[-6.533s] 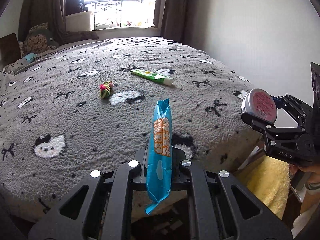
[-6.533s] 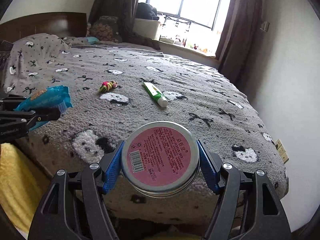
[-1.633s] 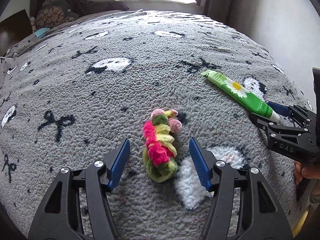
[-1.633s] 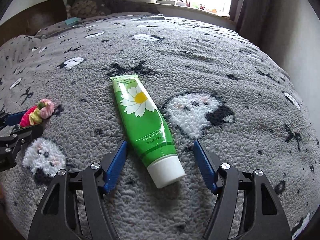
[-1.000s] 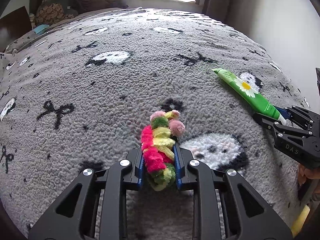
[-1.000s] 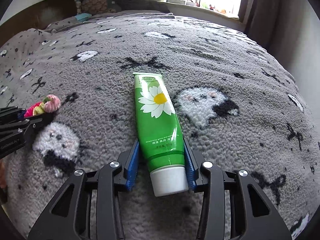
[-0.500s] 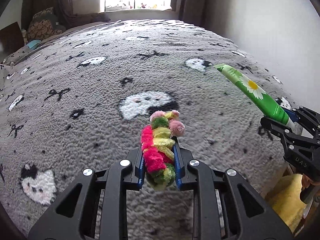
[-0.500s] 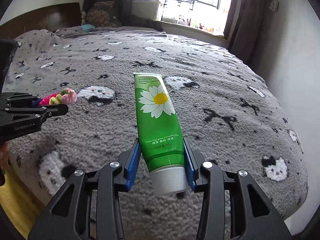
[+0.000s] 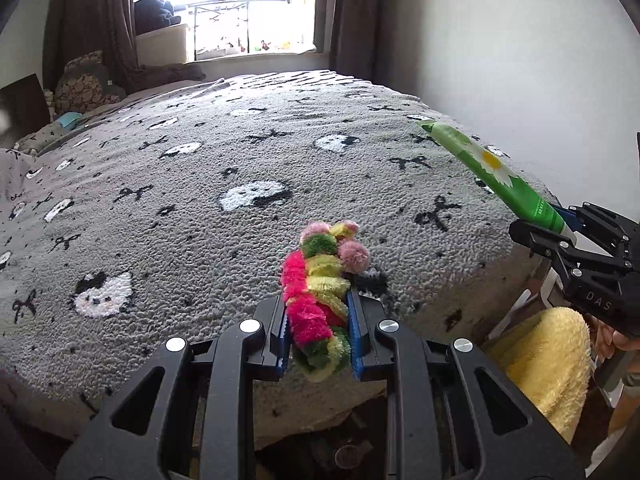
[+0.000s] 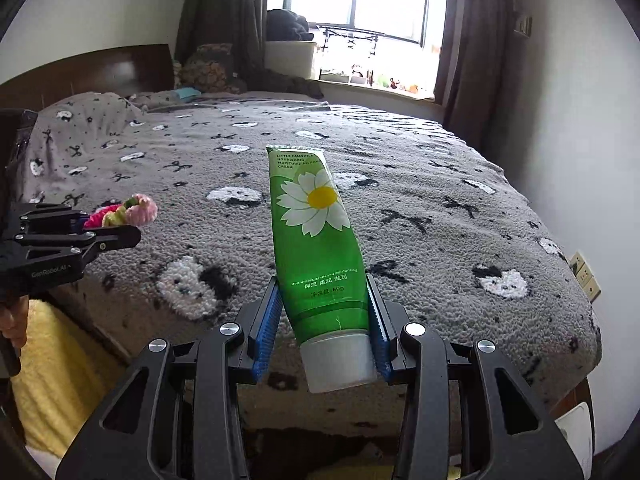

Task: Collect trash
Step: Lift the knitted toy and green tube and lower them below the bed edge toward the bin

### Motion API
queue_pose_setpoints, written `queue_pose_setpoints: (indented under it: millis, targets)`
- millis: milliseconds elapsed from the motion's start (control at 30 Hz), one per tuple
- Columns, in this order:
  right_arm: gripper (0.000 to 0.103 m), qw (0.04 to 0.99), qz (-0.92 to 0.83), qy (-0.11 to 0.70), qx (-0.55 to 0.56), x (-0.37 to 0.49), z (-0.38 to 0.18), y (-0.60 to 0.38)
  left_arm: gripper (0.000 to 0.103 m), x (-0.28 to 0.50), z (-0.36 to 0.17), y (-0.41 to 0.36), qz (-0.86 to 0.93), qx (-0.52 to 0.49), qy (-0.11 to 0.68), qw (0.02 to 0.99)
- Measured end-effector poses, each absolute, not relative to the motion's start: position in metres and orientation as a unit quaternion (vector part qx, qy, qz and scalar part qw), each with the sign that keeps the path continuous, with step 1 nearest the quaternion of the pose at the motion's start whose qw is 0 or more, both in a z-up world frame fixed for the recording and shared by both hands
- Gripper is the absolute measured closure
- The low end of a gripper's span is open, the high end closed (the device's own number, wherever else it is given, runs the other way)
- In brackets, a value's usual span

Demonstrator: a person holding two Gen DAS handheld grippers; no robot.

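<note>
Left gripper (image 9: 318, 336) is clamped on a fuzzy scrunchie (image 9: 320, 292); right gripper (image 10: 322, 338) is clamped on a green cream tube (image 10: 316, 240), both above the bed (image 9: 160, 208).

Your left gripper (image 9: 318, 334) holds the scrunchie (image 9: 320, 296) above the bed's (image 9: 200, 184) near edge | your right gripper (image 10: 324, 332), beside it, holds the tube (image 10: 316, 248) cap-down | window (image 10: 380, 12) behind the bed.

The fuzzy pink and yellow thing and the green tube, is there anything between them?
Nothing but bare grey blanket. The right wrist view shows the fuzzy scrunchie and the green tube held apart above it, with no other object between.
</note>
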State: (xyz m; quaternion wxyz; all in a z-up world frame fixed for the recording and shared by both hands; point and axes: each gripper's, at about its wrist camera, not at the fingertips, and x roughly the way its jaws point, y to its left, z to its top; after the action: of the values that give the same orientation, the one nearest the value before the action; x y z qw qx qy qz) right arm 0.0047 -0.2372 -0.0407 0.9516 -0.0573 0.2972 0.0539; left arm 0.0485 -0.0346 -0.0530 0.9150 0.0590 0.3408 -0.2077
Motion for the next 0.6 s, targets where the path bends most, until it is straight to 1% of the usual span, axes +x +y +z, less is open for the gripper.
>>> queue_pose_setpoints:
  millis: [133,233,600]
  targets:
    - [0.062,0.954,0.058,0.288,-0.058,-0.017,-0.039,-0.236,0.082,0.024,-0.049,-0.034,-0.210,0.064,0.332,0.917]
    - [0.062,0.953,0.068,0.290,-0.057,-0.030,-0.044,-0.231,0.082,0.011,-0.056,-0.034,-0.212,0.067,0.338,0.915]
    - [0.062,0.934,0.112,0.335,-0.049,-0.043,-0.084,-0.203,0.082,-0.016,-0.115,-0.018,-0.205,0.050,0.402,0.891]
